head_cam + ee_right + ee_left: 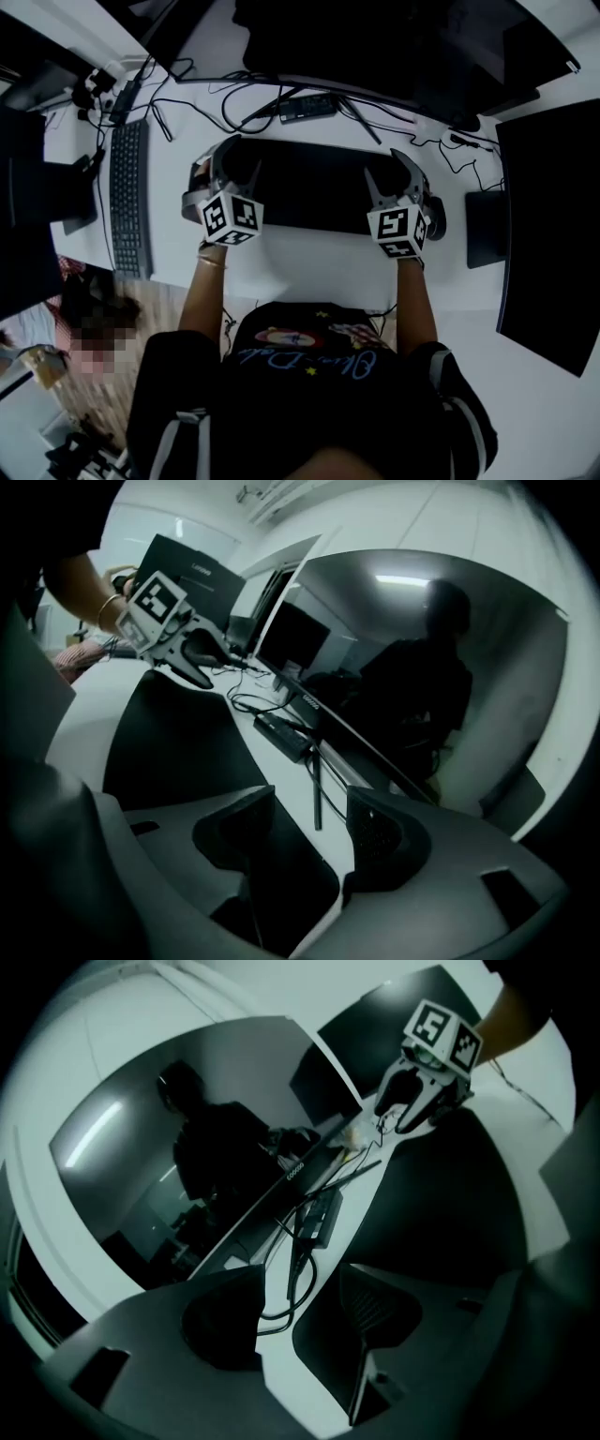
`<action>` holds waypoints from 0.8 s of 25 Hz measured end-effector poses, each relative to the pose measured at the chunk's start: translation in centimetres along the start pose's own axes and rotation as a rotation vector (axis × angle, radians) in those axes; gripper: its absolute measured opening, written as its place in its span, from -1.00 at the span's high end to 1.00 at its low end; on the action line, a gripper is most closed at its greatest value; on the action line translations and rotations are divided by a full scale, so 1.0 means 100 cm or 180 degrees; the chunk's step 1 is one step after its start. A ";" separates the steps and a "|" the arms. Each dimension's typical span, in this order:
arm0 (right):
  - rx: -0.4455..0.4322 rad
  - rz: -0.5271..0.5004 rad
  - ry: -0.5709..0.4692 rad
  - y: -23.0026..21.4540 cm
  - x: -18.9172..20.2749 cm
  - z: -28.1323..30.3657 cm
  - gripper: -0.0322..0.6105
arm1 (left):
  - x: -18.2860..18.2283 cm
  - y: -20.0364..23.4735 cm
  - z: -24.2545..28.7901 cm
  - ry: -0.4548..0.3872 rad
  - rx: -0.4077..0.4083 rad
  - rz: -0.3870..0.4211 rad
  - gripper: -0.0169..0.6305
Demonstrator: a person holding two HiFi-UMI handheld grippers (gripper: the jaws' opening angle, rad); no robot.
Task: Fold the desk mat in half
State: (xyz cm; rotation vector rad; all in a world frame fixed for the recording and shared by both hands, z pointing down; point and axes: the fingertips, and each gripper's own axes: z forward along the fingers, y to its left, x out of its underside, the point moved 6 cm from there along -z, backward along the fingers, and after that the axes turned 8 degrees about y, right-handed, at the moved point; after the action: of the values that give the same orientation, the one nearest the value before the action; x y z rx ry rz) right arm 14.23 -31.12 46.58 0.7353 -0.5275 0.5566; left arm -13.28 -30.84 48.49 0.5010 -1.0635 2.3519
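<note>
With the desk mat point(309, 187) apparently folded, the left gripper point(230, 171) and right gripper point(392, 174) hovered above its ends, jaws spread and empty, so drawing clear seemed next.

Desk mat point(309, 186) on desk point(309, 267), keyboard point(128, 199) to its left, monitor point(394, 47) behind
</note>
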 end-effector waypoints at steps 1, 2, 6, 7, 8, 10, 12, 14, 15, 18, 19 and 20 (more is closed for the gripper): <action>0.0033 0.0127 -0.0020 -0.002 0.003 -0.008 0.26 | -0.001 0.000 -0.010 -0.0055 0.0000 -0.0034 0.25; 0.0056 0.0244 -0.0033 -0.004 0.007 -0.017 0.26 | -0.002 -0.002 -0.020 -0.0109 0.0007 -0.0055 0.25; 0.0057 0.0460 0.0003 0.008 0.023 -0.050 0.26 | -0.009 -0.025 -0.056 -0.0295 0.0136 0.0008 0.26; 0.0041 0.0465 0.0023 0.013 0.026 -0.057 0.26 | -0.012 -0.033 -0.062 -0.0320 0.0205 0.0052 0.26; 0.0026 0.0468 0.0041 0.018 0.030 -0.063 0.26 | -0.015 -0.042 -0.067 -0.0338 0.0282 0.0103 0.26; 0.0010 0.0474 0.0072 0.028 0.038 -0.074 0.26 | -0.020 -0.064 -0.074 -0.0378 0.0447 0.0250 0.27; -0.0011 0.0462 0.0133 0.037 0.047 -0.082 0.26 | -0.027 -0.087 -0.080 -0.0422 0.0625 0.0427 0.28; -0.0023 0.0405 0.0205 0.045 0.055 -0.089 0.26 | -0.033 -0.108 -0.085 -0.0453 0.0793 0.0597 0.29; -0.0027 0.0371 0.0250 0.048 0.059 -0.093 0.26 | -0.036 -0.117 -0.087 -0.0460 0.0868 0.0668 0.30; -0.0049 0.0292 0.0374 0.057 0.070 -0.101 0.26 | -0.041 -0.138 -0.092 -0.0419 0.1051 0.0824 0.34; -0.0059 0.0264 0.0414 0.060 0.074 -0.103 0.26 | -0.041 -0.143 -0.092 -0.0374 0.1100 0.0881 0.34; -0.0070 0.0234 0.0454 0.062 0.078 -0.105 0.26 | -0.040 -0.149 -0.091 -0.0319 0.1140 0.0946 0.34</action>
State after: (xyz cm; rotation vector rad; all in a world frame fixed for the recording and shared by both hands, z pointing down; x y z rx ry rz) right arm 18.61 -17.34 47.75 0.6518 -0.4286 0.6657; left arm -2.53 -16.56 49.39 0.6312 -0.8034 2.8292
